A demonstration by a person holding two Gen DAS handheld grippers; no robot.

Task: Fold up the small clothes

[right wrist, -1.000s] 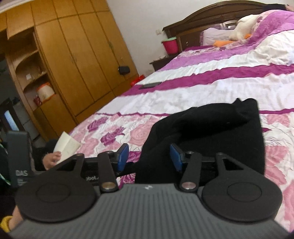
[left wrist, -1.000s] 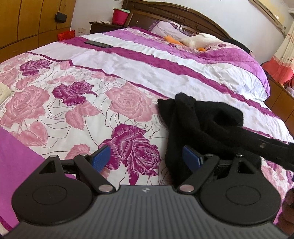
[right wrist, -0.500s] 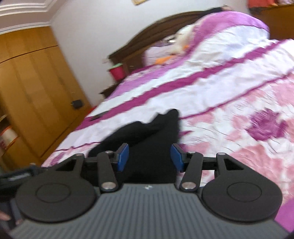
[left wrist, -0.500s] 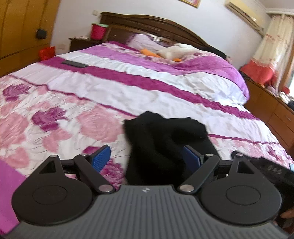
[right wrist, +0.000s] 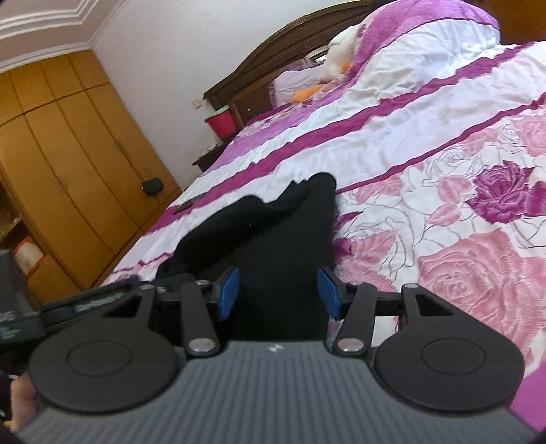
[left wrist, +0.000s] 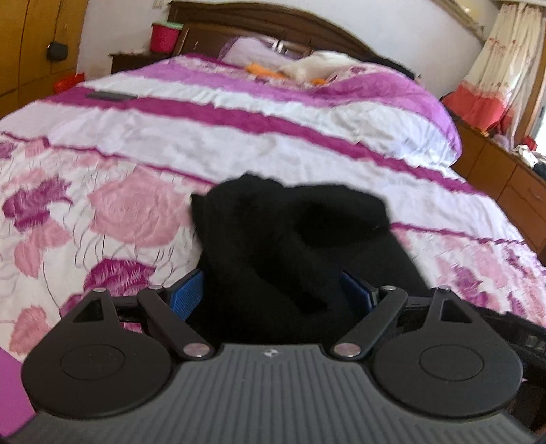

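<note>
A dark carved wooden headboard point(left wrist: 273, 20) is standing against the white wall point(right wrist: 177, 44); tall honey-brown wooden wardrobes point(right wrist: 68, 164) are lining the side, daylight brightening cream curtains point(left wrist: 505, 61).

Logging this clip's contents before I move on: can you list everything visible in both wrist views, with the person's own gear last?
black garment: one, black, crumpled on the bedspread, between both tongs
bedspread: one, white with magenta stripes and pink roses, covers the bed
headboard: one, dark wood, far end
plush toy: one, white and orange, by the pillows
dark flat object: one, on a stripe, far left
red bin: one, beside the headboard
wardrobe: one, yellow-brown wood, left wall
left tongs: blue pads, open
right tongs: blue pads, open
</note>
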